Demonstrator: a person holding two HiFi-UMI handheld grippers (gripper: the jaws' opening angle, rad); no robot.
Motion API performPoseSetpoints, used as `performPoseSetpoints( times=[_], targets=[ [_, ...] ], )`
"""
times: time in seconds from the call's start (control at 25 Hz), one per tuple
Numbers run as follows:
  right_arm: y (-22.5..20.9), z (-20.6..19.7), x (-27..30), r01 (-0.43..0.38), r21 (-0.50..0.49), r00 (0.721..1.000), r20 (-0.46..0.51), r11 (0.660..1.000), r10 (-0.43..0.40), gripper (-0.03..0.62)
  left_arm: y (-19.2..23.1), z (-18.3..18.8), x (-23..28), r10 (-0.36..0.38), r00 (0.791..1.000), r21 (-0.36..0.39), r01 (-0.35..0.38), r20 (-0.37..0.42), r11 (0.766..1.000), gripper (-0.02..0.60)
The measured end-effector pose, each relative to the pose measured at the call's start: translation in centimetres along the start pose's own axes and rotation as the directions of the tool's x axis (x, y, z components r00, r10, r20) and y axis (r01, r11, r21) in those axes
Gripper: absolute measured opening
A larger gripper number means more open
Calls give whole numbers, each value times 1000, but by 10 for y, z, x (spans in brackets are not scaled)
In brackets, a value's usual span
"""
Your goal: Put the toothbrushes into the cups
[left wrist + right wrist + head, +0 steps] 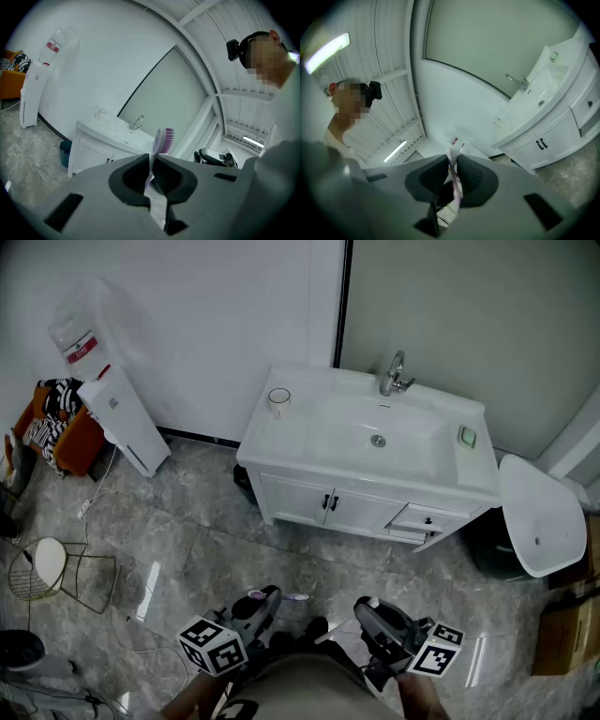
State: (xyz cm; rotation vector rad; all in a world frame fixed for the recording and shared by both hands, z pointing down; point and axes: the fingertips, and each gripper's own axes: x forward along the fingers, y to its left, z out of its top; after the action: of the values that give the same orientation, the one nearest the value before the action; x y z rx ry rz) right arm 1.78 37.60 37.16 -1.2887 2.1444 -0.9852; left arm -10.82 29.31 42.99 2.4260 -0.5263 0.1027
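Left claw [152, 159] clamps purple toothbrush [164, 139] (head jutting forward); right claw [452, 158] clamps pale toothbrush [454, 180].

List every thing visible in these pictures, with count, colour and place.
washbasin cabinet: 1, white, against the back wall
faucet: 1, metal, behind the basin
cup: 1, clear, counter's left corner
soap dish: 1, greenish, counter's right side
water dispenser: 1, white, left wall
purple-bristled toothbrush: 1, purple and white, in left gripper
whitish toothbrush: 1, white, in right gripper
left gripper: 1, grey, shut on purple-bristled toothbrush
right gripper: 1, grey, shut on whitish toothbrush
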Motion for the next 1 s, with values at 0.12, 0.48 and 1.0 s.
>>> performPoseSetpoints(
  times=[0.12, 0.48, 1.0],
  targets=[
    [23, -23, 10, 1, -1, 1000, -6, 1000, -1, 64, 10, 2, -34, 6, 1000, -6, -6, 20, 1000, 35],
    [71, -74, 12, 28, -18, 1000, 14, 999, -28, 64, 18, -10, -96, -28, 999, -33, 29, 39, 999, 35],
    [81, -41, 10, -118, 85, 990, 84, 989, 110, 66, -1, 1, -95, -39, 996, -40, 42, 77, 998, 35]
  ],
)
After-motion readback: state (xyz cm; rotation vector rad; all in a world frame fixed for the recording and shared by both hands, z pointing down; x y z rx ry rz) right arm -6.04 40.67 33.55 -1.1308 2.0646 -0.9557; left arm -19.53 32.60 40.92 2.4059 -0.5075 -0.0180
